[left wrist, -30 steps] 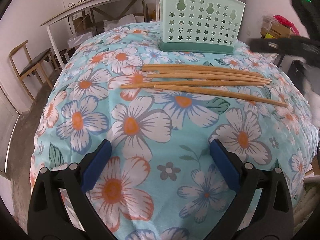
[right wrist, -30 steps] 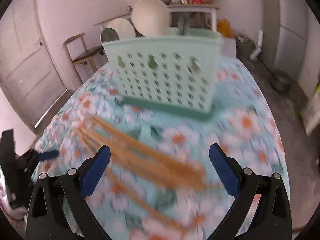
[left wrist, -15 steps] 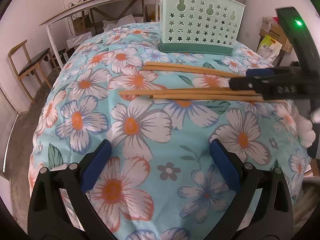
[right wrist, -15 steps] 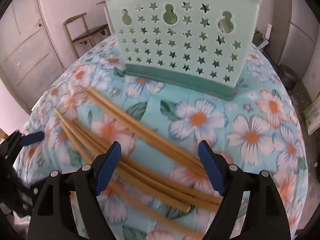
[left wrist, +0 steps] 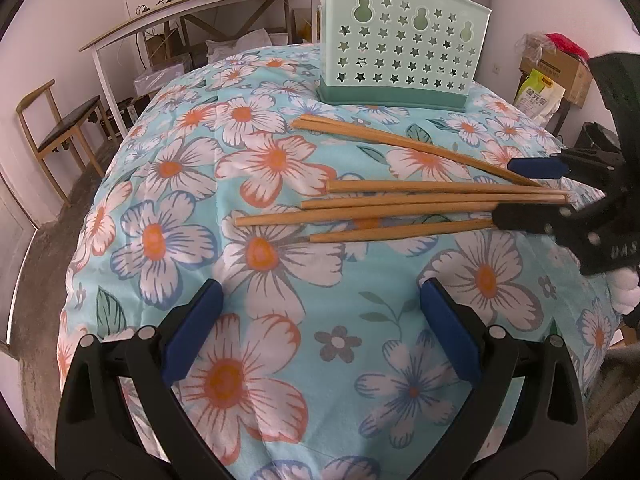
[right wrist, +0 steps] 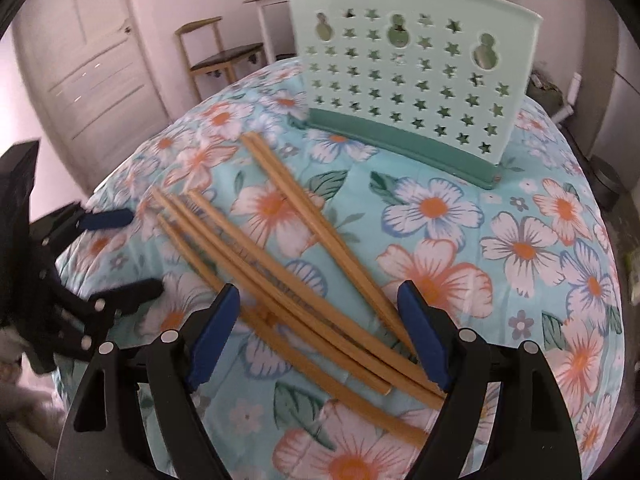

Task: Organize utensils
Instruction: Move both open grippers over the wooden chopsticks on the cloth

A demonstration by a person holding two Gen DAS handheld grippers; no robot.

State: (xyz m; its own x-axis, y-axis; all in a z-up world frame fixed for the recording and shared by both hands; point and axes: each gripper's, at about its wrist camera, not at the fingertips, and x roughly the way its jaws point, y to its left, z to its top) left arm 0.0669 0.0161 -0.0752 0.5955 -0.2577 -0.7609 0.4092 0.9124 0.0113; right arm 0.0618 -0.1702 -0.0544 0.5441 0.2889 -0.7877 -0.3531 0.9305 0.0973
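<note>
Several wooden chopsticks [left wrist: 400, 210] lie fanned out on the flowered tablecloth [left wrist: 280, 360], in front of a mint-green utensil holder [left wrist: 404, 52] with star holes. My right gripper [right wrist: 318, 292] is low over their near ends. Its blue pads straddle the bundle of chopsticks [right wrist: 288, 276] without squeezing it. In the left wrist view the right gripper [left wrist: 510, 190] comes in from the right edge around the stick tips. My left gripper [left wrist: 320, 292] hovers open over bare cloth, well short of the sticks, with nothing between its fingers. The holder [right wrist: 408, 80] stands upright behind the sticks.
The cloth covers a round table whose edge drops off on all sides. A wooden chair [left wrist: 52, 132] and a long white workbench [left wrist: 200, 12] stand beyond it on the left. Boxes and bags [left wrist: 548, 76] sit on the right. A white door [right wrist: 92, 68] is behind the left gripper [right wrist: 140, 252].
My right gripper came down and forward over the chopstick ends and its jaws narrowed a little. The sticks were nudged out of their parallel row into a fan. The left gripper stayed put.
</note>
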